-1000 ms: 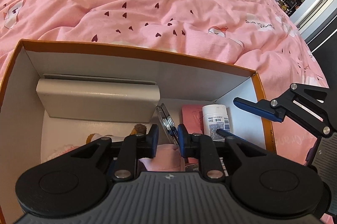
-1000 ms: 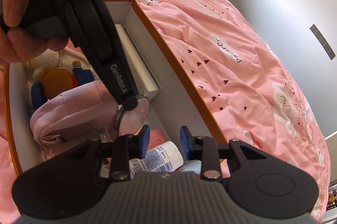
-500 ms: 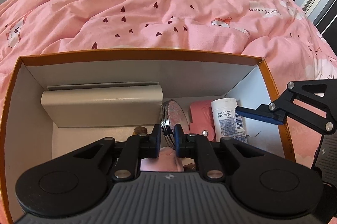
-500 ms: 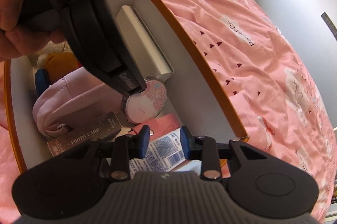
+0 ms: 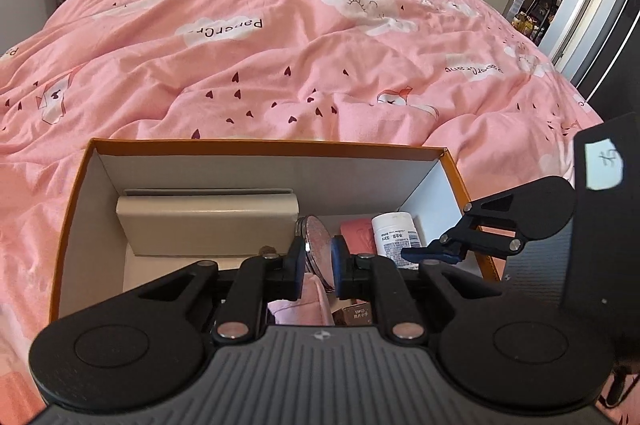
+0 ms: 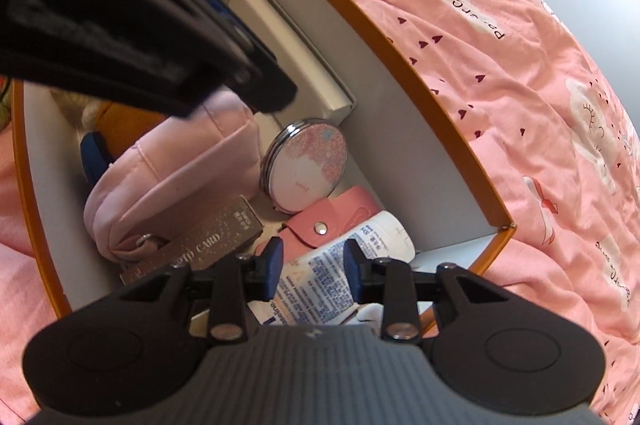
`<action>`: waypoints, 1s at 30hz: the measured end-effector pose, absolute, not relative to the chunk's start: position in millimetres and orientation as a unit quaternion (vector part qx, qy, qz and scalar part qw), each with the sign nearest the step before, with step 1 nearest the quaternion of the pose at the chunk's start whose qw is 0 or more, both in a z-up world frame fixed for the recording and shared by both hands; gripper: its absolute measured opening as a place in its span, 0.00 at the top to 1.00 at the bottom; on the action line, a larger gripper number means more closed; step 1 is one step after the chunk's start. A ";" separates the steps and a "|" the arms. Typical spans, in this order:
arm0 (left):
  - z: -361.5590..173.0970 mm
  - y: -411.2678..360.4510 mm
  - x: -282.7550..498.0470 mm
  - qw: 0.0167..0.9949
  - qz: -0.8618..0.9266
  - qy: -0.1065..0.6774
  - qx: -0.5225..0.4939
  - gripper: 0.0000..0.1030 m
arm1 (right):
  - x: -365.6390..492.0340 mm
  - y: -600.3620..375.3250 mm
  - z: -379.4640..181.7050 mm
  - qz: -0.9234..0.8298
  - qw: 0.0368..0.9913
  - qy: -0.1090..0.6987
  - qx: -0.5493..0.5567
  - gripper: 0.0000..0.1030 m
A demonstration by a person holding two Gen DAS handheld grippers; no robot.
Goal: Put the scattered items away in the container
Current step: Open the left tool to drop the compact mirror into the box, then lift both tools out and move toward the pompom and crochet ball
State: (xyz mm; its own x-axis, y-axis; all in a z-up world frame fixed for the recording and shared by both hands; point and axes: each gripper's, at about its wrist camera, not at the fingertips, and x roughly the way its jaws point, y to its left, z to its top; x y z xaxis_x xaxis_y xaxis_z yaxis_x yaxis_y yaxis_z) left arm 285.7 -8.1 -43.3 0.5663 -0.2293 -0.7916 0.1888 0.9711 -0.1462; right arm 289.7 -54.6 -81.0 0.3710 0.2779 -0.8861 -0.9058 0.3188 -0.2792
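Observation:
An orange-rimmed white box (image 5: 260, 145) (image 6: 400, 65) sits on the pink bed. My left gripper (image 5: 316, 265) is shut and holds nothing. It hangs above the box, and its blurred dark fingers (image 6: 272, 93) cross over the pink pouch. The round glitter compact mirror (image 6: 304, 169) (image 5: 318, 245) leans on the pouch below it, free of the jaws. My right gripper (image 6: 312, 265) (image 5: 430, 253) points down into the box's near corner. Its jaws are opening, with the white blue-print bottle (image 6: 360, 237) (image 5: 394, 229) lying between them on the other items.
Inside the box are a pink pouch (image 6: 172, 177), a brown photo card box (image 6: 200, 245), a pink snap card holder (image 6: 332, 217), a long white case (image 5: 208, 221) against the far wall, and a plush toy (image 6: 124, 121). Rumpled pink bedding (image 5: 320, 45) surrounds it.
My left gripper has risen and drawn back from the mirror, which stays leaning in the box. My right jaws have spread wider about the bottle.

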 end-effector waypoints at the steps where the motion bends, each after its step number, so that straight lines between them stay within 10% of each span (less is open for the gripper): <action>1: -40.8 -6.2 281.9 0.887 -0.115 0.447 -0.020 0.86 | 289.1 -53.4 -82.0 0.407 0.714 0.386 -0.419 0.58; 30: 2.2 69.6 153.7 0.908 -0.048 0.416 0.004 0.79 | 157.6 -63.7 6.3 0.356 0.883 0.257 -0.165 0.51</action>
State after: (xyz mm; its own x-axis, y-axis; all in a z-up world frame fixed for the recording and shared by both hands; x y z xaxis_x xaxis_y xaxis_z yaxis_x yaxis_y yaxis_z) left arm 153.7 69.6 2.2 0.6496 -0.0830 -0.7558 0.0900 0.9954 -0.0319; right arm 157.6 -63.7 6.3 0.6142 0.5436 -0.5720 -0.7137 0.6919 -0.1088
